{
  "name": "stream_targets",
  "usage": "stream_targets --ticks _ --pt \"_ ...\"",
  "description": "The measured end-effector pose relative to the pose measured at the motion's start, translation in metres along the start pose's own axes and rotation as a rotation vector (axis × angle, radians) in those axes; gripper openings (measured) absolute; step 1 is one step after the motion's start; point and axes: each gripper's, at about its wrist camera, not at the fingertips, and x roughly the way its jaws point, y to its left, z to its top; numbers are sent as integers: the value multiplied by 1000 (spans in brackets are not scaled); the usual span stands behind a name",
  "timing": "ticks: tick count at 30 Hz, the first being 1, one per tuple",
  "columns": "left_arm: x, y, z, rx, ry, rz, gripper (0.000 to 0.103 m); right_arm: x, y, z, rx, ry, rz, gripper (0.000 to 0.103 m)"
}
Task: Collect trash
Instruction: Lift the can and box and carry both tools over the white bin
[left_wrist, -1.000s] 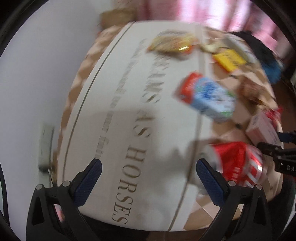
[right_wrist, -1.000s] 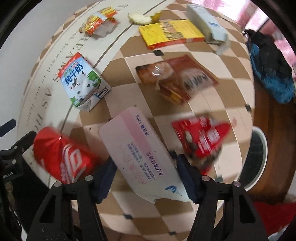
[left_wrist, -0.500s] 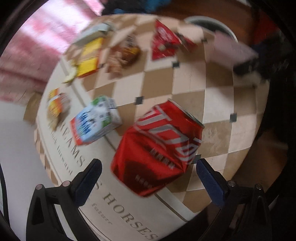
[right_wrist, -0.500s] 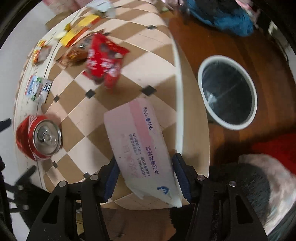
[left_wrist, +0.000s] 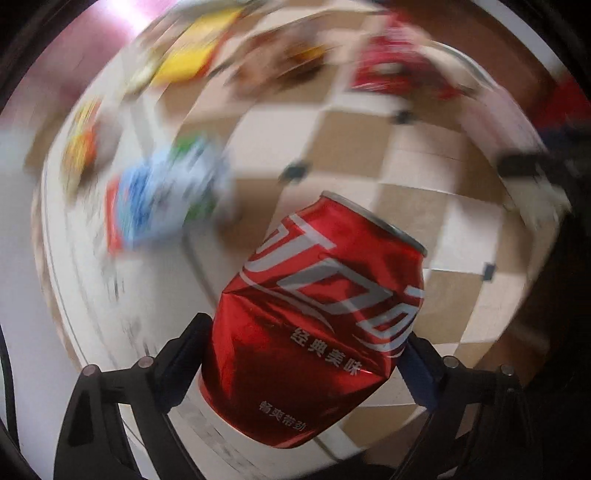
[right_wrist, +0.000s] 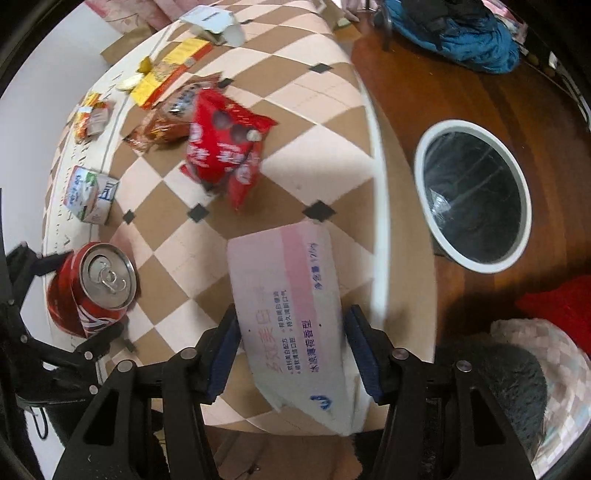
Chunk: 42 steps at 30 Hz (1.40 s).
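Observation:
A dented red soda can (left_wrist: 317, 317) stands on the checkered tablecloth (right_wrist: 295, 110). My left gripper (left_wrist: 304, 330) points straight down around it, and its jaws are closing. The can fills most of the gap, and I see no firm press. In the right wrist view the can (right_wrist: 96, 284) stands at the left with the left gripper (right_wrist: 70, 291) straddling it. My right gripper (right_wrist: 291, 312) is closing about a pink and white carton (right_wrist: 288, 314) lying at the table's edge. One pad touches the carton and a thin gap shows at the other.
A red snack bag (right_wrist: 221, 147), a brown wrapper (right_wrist: 162, 125), a small milk carton (right_wrist: 88, 199), a yellow box (right_wrist: 166, 74) and a small wrapper (right_wrist: 90, 118) lie further back. A white-rimmed bin (right_wrist: 421, 173) with a black liner stands on the wooden floor at the right.
The left view swung from the lettered white strip onto the can, which now sits between narrower jaws. The right view rolled, the bin came into sight, and its jaws narrowed about the carton.

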Motion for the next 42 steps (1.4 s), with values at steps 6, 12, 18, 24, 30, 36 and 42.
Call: stream_targets --ticks 6,12,18,24,30,36,42 --pt "8 50 -25 -404 9 -182 89 0 37 -6 -76 14 9 56" --pt "1 38 -28 -306 -51 -68 89 4 59 -7 -106 32 -31 60" --pt "-15 32 -25 -292 -107 -21 82 5 77 -13 -166 0 -120 49" --pt "-49 47 -26 -353 -181 79 82 4 91 -23 -186 -31 -111 49" --pt "-80 28 -29 -443 -268 158 82 -14 95 -44 -173 -93 -89 49" --pt "-96 -7 -32 -527 -358 186 82 -55 85 -47 -165 -218 -83 48" --pt "-142 -25 -15 -545 -481 183 82 -114 55 -40 -133 -372 -62 48"
